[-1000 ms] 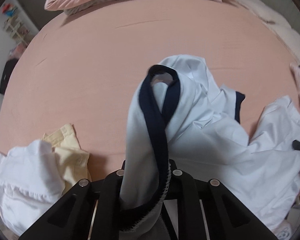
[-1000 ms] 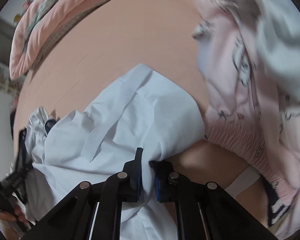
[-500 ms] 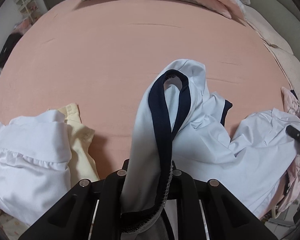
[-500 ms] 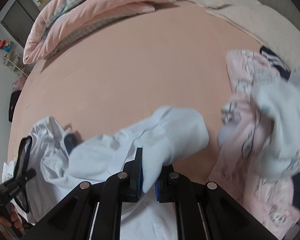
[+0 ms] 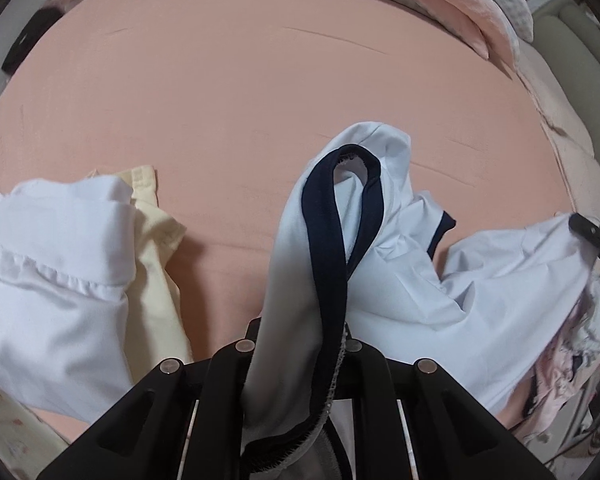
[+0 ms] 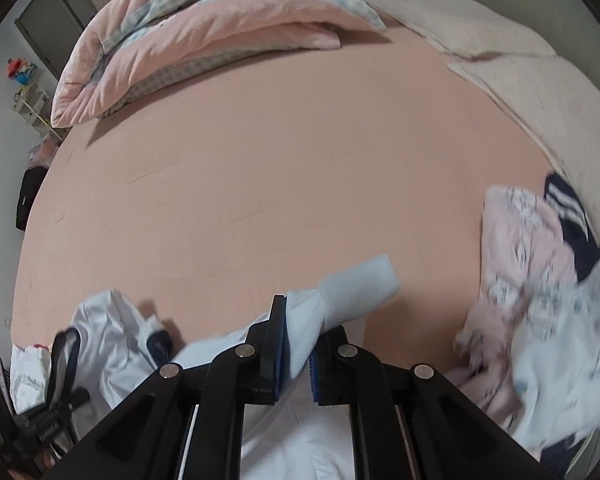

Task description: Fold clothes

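Because both grippers are clamped on the same pale shirt, it hangs stretched between them above the bed, most likely so it can be opened out before it is laid flat for folding. The left gripper has closed on the navy collar, whose loop stands up toward 12 o'clock in its view; holding the neckline would give a fixed reference for the shirt's top. The right gripper pinches a pale fold of the cloth between its blue pads, and a loose end pokes out toward 1 o'clock. In the left view that gripper shows only as a dark tip at 3 o'clock, on the shirt's far edge.

A white garment and a yellow one lie bunched at 9 o'clock in the left view; a pink printed pile sits at 3 o'clock in the right view. A quilt is heaped at the head of the bed.

Much is unclear. The left gripper's fingertips are buried under cloth, so its grip is judged from the fabric pulled between them. Which part the right gripper holds, hem or sleeve, cannot be told. The shirt's lower body runs off the bottom of both views, and the pink pile is blurred.
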